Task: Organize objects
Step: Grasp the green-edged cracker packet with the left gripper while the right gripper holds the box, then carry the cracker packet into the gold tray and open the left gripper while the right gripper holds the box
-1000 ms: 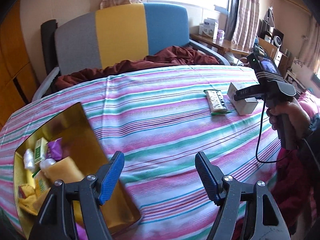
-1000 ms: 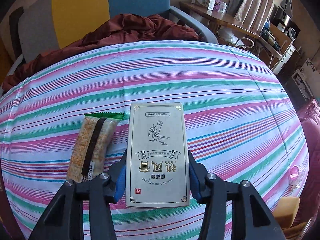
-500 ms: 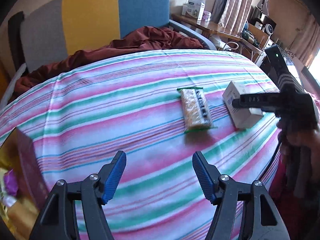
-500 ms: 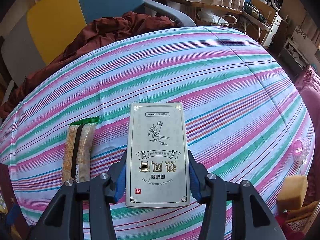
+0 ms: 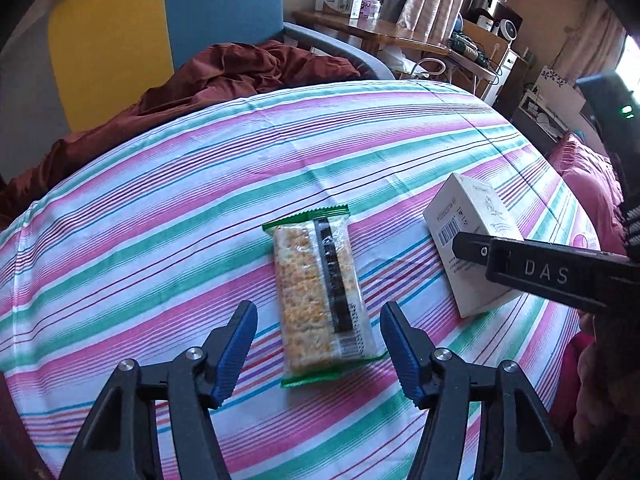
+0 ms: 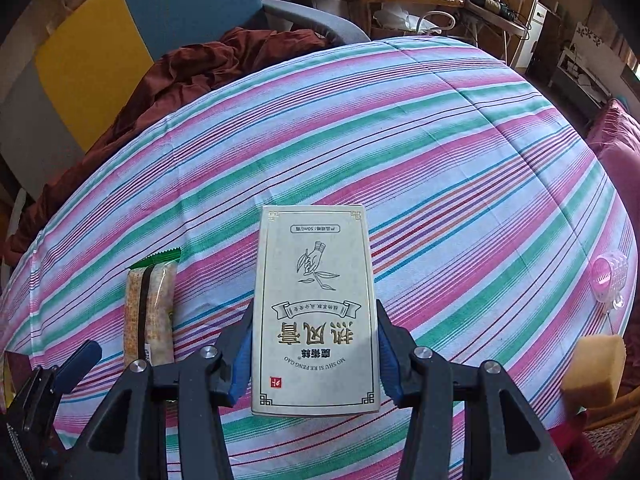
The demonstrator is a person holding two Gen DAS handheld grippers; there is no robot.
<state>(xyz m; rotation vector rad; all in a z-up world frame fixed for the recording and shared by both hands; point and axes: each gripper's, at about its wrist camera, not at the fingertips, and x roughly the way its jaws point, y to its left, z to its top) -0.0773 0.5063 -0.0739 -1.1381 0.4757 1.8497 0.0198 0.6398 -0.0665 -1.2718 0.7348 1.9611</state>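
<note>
A clear, green-edged packet of crisp bars (image 5: 318, 292) lies on the striped cloth (image 5: 160, 216). My left gripper (image 5: 318, 350) is open, its blue pads on either side of the packet's near end, apart from it. My right gripper (image 6: 314, 354) is shut on a white carton with gold Chinese lettering (image 6: 316, 312), which I hold flat just over the cloth. The carton (image 5: 470, 240) and the right gripper's finger also show in the left wrist view. The packet lies left of the carton in the right wrist view (image 6: 150, 308).
A pink hair roller (image 6: 610, 276) and a yellow sponge (image 6: 594, 372) sit at the cloth's right edge. A brown blanket (image 5: 224, 80) lies on a grey, yellow and blue chair (image 5: 160, 24) behind. A wooden desk with boxes (image 5: 360, 28) stands at the back right.
My left gripper has swung right, away from the gold tin, and closed in on the bar packet, which now lies between its open jaws. The right gripper still holds the carton.
</note>
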